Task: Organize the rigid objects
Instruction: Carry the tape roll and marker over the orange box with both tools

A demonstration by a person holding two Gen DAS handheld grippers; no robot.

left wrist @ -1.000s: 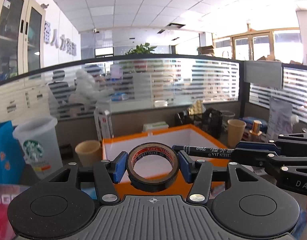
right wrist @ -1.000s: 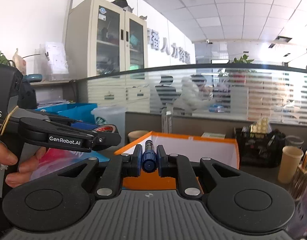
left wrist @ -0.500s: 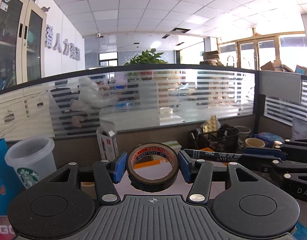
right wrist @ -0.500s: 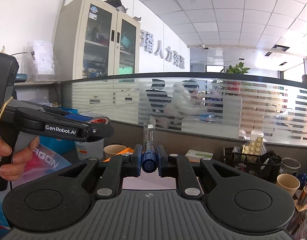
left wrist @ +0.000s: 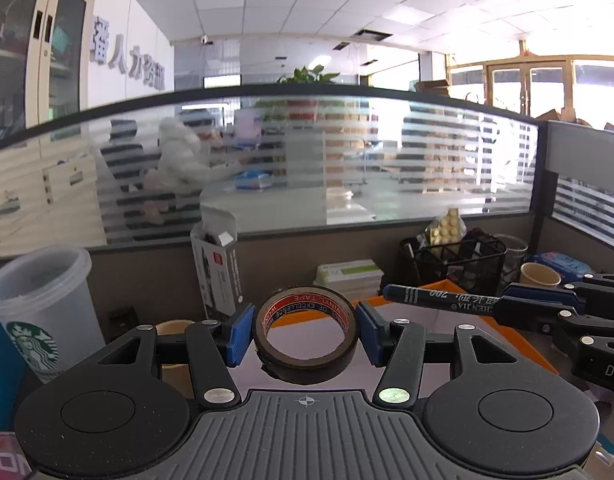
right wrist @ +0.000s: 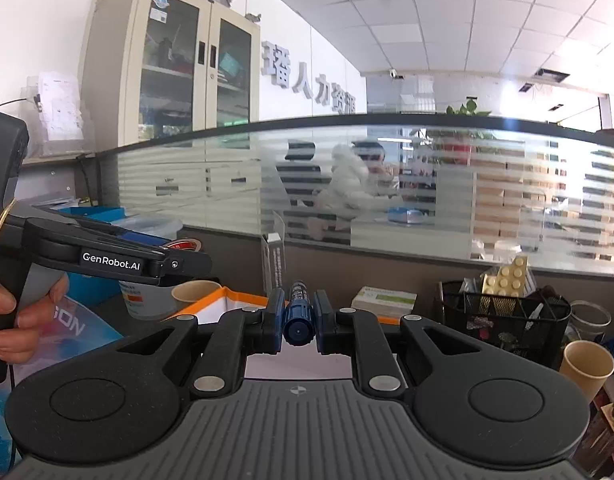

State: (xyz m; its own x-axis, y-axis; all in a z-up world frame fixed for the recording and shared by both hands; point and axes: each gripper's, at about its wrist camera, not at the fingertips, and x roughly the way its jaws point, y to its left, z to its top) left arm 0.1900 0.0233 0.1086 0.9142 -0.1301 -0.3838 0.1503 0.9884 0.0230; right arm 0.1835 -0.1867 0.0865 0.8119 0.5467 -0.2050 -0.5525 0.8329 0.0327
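Left wrist view: left gripper [left wrist: 305, 334] clamps a tape roll [left wrist: 305, 334] between its blue pads [left wrist: 240, 334], low centre of frame, roll tilted with its red inner label showing. Behind it, the orange-rimmed box [left wrist: 523, 344] with white inside, lower right of centre.

At right edge, the right gripper [left wrist: 507, 303] reaches in, holding a marker [left wrist: 439, 298] that points left, tip above the box's far rim.

Right wrist view: right gripper [right wrist: 298, 320] is closed on the marker [right wrist: 298, 312], seen end-on, centre frame. Box [right wrist: 223, 300] sits just behind the fingers. Left gripper [right wrist: 187, 258] enters from left, a hand [right wrist: 11, 316] on its grip; only a sliver of tape [right wrist: 183, 245] shows above its fingers.

Surroundings: clear cup [left wrist: 43, 316] at lower left, paper cup [right wrist: 585, 364] at lower right, black mesh basket [right wrist: 507, 312] right of centre.
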